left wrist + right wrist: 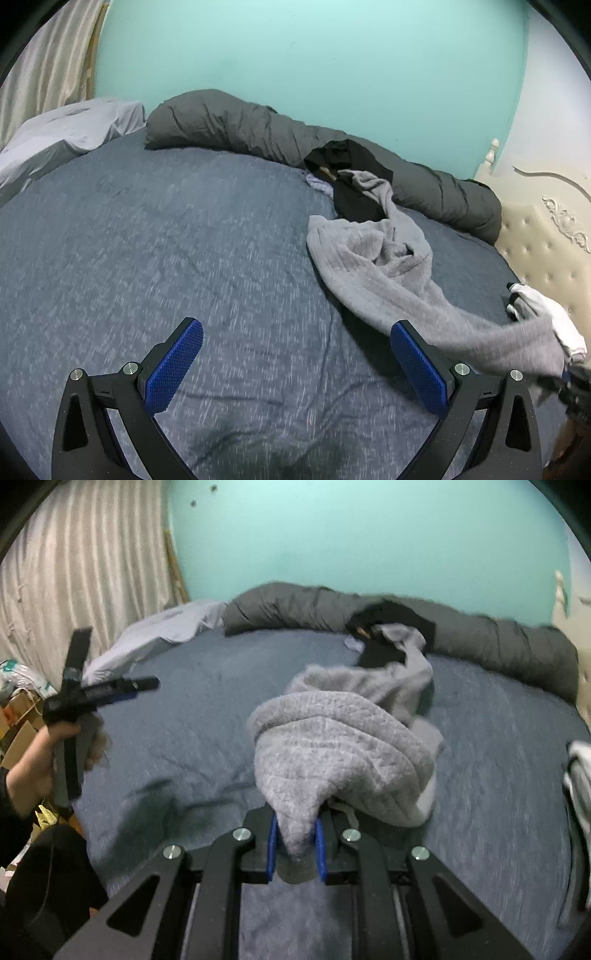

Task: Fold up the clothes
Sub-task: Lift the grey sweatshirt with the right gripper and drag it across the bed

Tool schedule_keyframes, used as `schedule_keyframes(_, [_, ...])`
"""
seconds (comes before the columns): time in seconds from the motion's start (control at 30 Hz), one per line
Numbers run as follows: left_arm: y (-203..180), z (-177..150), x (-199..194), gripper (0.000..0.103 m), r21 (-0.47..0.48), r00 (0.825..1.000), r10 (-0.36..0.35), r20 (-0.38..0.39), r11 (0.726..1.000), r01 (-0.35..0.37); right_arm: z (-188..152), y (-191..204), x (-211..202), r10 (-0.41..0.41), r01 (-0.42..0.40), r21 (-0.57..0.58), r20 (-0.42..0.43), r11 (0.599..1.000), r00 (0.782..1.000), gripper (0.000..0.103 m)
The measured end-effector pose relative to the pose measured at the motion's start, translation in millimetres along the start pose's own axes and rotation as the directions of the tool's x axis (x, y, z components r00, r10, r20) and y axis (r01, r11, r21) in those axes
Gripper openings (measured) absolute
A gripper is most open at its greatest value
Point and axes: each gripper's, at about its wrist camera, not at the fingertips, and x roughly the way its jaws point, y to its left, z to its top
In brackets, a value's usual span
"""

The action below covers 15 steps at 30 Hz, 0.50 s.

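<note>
A grey knit garment [373,266] lies crumpled on the blue bed sheet [166,240], stretching toward the lower right. My right gripper [295,834] is shut on one bunched end of that grey garment [332,746], which drapes over its fingers. My left gripper [295,354] hangs open above bare sheet, left of the garment, with nothing between its blue pads [177,365]. In the right wrist view the left gripper [147,683] appears at the far left, held by a hand [62,734]. The garment's far end rests on a black garment [351,199].
A rolled dark grey duvet [240,125] runs along the far side by the teal wall. A pale pillow [74,125] sits at far left, a white garment [554,314] by the tufted headboard [546,251] at right. Curtains and cardboard boxes [22,716] stand left of the bed.
</note>
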Motion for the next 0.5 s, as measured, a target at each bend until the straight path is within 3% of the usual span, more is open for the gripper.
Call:
schedule_keyframes(0.1, [-1,-11,6,0.103,-0.007,1.000,-0.007,-0.014,1.000,0.007,-19,-16,14,-0.046,0.048,0.019,-0.100,0.999,0.994,0.017])
schedule_keyframes(0.2, [-2,-21,13,0.103,-0.001,1.000,-0.008,-0.024,1.000,0.008,-29,-32,15,-0.049,0.059,0.066,-0.141,0.996,0.989,0.022])
schedule_keyframes(0.4, [3,-29,36,0.103,-0.022,0.999,-0.014,-0.045,1.000,0.013,-29,-50,-23,-0.048,0.055,0.103,-0.069,0.993,0.996,0.036])
schedule_keyframes(0.47, [3,-32,43,0.103,-0.025,0.999,-0.021,-0.049,0.999,0.020,-26,-55,-27,-0.076,0.083,0.133,-0.051,0.988,0.996,0.057])
schedule_keyframes(0.5, [2,-33,47,0.103,-0.025,0.998,-0.025,-0.051,0.999,0.024,-25,-60,-16,-0.085,0.094,0.145,-0.064,0.985,0.994,0.059])
